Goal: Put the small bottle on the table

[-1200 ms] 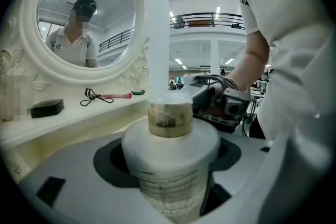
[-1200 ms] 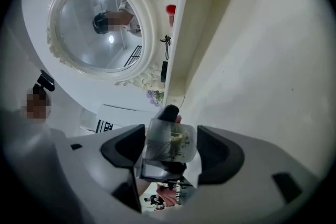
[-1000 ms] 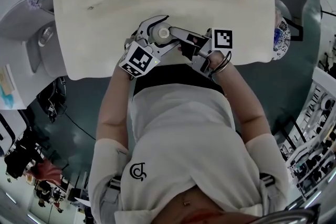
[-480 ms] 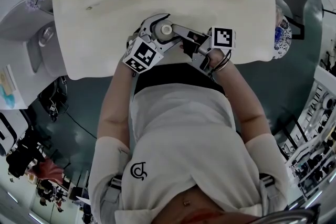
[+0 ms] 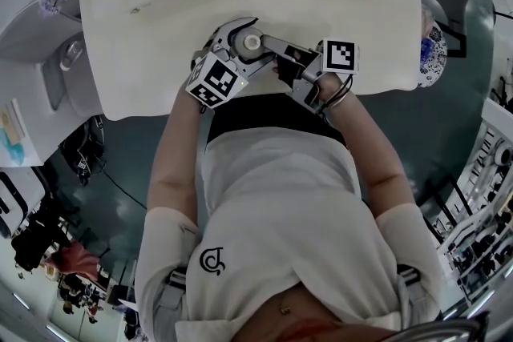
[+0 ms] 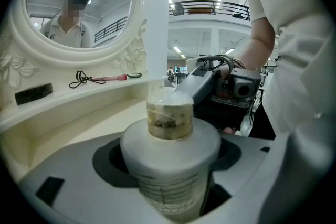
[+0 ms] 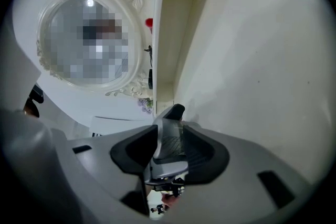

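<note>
Left gripper [image 5: 248, 46] clamps the small bottle [image 6: 170, 162] by its body above the table's [image 5: 144, 28] front edge. The bottle is light, rigid and probably slick. Right gripper's [image 5: 271, 47] narrow jaws are closing, seemingly beside the cap [image 6: 169, 113].

No legible text; small bottle [image 6: 169, 165] print blurred.

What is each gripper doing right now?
Left gripper: closed on the bottle.
Right gripper: jaws closing at the bottle's cap; whether it grips yet cannot be told.
</note>
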`<state>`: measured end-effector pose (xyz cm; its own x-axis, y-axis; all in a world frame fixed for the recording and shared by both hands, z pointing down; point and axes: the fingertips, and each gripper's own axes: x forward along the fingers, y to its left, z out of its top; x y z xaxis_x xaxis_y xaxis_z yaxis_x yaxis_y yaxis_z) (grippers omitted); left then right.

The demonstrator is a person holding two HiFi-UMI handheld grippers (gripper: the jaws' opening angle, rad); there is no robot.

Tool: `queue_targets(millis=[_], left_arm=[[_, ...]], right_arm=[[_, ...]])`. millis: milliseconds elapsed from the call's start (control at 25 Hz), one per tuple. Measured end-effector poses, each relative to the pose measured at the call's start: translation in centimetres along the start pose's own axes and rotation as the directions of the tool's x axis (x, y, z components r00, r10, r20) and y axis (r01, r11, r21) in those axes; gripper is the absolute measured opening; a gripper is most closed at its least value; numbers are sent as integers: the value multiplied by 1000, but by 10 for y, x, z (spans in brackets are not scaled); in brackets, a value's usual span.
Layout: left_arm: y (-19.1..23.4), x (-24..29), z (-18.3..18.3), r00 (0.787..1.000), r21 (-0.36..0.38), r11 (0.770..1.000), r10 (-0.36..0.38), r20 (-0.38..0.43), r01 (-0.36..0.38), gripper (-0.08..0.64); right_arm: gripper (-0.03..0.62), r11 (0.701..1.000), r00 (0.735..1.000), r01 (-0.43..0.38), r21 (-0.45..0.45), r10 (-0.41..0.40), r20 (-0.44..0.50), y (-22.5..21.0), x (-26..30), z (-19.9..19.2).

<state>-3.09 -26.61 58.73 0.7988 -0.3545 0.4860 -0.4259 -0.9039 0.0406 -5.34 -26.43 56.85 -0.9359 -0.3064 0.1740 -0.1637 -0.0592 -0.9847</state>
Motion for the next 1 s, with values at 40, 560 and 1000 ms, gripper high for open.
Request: queue_targets(millis=[40, 560, 1000], left_arm=[[0, 0, -1, 1000, -8, 1000, -3, -9, 3, 353], [2, -22, 1, 998, -92, 994, 59, 16, -58, 368], [3, -72, 55, 971, -71, 981, 190, 144, -181, 243]], right_arm=[[158, 1000, 1000, 0, 7, 0, 3, -1, 0, 0], [153, 998, 998, 57, -24, -57, 3, -2, 7, -9], [6, 976, 982, 14, -219, 27, 185, 63, -6, 0]])
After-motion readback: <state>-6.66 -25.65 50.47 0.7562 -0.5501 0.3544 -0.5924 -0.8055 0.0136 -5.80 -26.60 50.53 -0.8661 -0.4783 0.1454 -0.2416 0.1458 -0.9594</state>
